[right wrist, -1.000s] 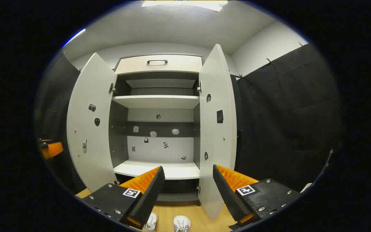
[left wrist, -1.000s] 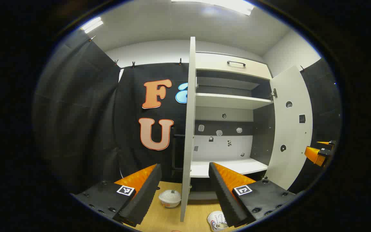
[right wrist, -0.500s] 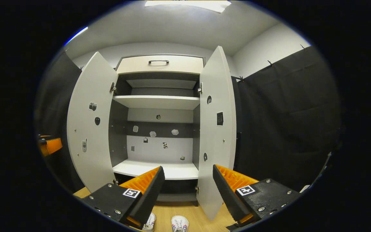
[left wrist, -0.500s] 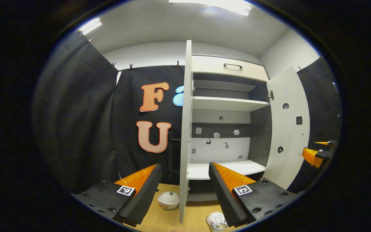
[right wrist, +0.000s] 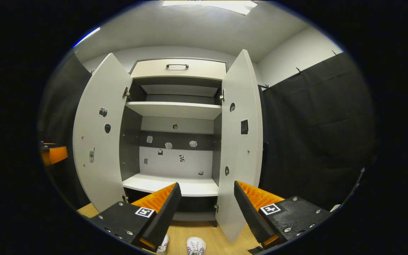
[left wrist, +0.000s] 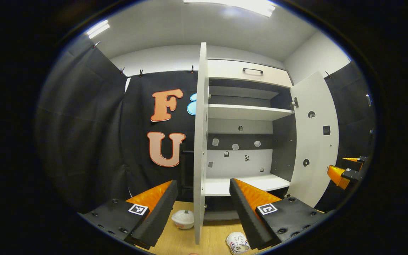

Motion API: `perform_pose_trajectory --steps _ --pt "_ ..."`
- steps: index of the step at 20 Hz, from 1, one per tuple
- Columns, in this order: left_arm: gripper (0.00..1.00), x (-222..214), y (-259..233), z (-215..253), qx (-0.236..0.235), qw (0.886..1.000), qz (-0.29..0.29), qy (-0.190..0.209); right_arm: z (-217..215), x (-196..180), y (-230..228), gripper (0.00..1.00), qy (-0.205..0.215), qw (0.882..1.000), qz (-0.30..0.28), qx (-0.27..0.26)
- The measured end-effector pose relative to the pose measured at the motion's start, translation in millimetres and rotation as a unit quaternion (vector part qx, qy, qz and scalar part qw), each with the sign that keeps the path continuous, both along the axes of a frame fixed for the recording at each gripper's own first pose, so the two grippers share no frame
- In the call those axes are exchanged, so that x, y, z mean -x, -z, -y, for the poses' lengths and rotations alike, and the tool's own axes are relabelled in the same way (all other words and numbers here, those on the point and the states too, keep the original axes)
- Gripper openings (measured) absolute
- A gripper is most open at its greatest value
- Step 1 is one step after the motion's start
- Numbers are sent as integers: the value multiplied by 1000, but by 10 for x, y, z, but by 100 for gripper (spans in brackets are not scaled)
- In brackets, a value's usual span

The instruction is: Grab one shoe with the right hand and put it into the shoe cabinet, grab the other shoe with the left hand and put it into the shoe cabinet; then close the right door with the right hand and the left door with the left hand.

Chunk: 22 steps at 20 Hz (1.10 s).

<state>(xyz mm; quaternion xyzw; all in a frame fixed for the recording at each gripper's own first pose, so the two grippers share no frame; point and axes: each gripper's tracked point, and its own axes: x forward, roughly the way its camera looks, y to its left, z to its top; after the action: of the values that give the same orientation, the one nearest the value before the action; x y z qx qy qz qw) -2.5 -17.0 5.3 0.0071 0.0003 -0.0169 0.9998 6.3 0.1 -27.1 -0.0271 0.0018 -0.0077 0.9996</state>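
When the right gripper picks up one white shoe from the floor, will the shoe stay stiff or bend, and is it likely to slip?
The white shoe looks like a small laced sneaker, so it is probably light. Its upper seems soft and may give under the fingers, while the sole likely stays firmer. It lies flat on the wooden floor, so rolling seems unlikely. The right gripper is open above it.

Matt white laminate on the shoe cabinet (right wrist: 175, 109); pale wood-grain floor (right wrist: 204, 233); dark cloth booth wall (right wrist: 313, 134); ridged finger pads (right wrist: 154, 196).

White shoes (right wrist: 196, 245) on floor before open, empty cabinet (right wrist: 175, 141).
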Motion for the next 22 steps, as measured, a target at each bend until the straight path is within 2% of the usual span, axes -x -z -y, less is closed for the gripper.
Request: perform_pose_trajectory --steps 1,2,10,15,16,18,22 --pt "93 0 -1 -8 -3 1000 0 -1 -13 -27 156 93 -1 1000 -10 1" --pt "96 15 12 -7 -5 1000 -1 -2 -36 -50 355 93 -5 1000 -27 0" --pt "96 39 90 -2 -7 1000 -7 -3 -40 -107 2004 93 -10 986 -169 -2" --pt "96 34 123 -23 -7 1000 -12 -7 2 0 3036 93 -3 966 -258 -25" --pt "93 30 136 -34 -9 1000 -12 -8 12 12 3211 93 0 962 -271 -33" --pt "96 42 160 -31 -12 1000 -15 -9 57 62 3556 93 11 953 -301 -41" --pt "96 41 234 -72 -24 999 -23 -15 108 153 4046 92 17 939 -343 -31"
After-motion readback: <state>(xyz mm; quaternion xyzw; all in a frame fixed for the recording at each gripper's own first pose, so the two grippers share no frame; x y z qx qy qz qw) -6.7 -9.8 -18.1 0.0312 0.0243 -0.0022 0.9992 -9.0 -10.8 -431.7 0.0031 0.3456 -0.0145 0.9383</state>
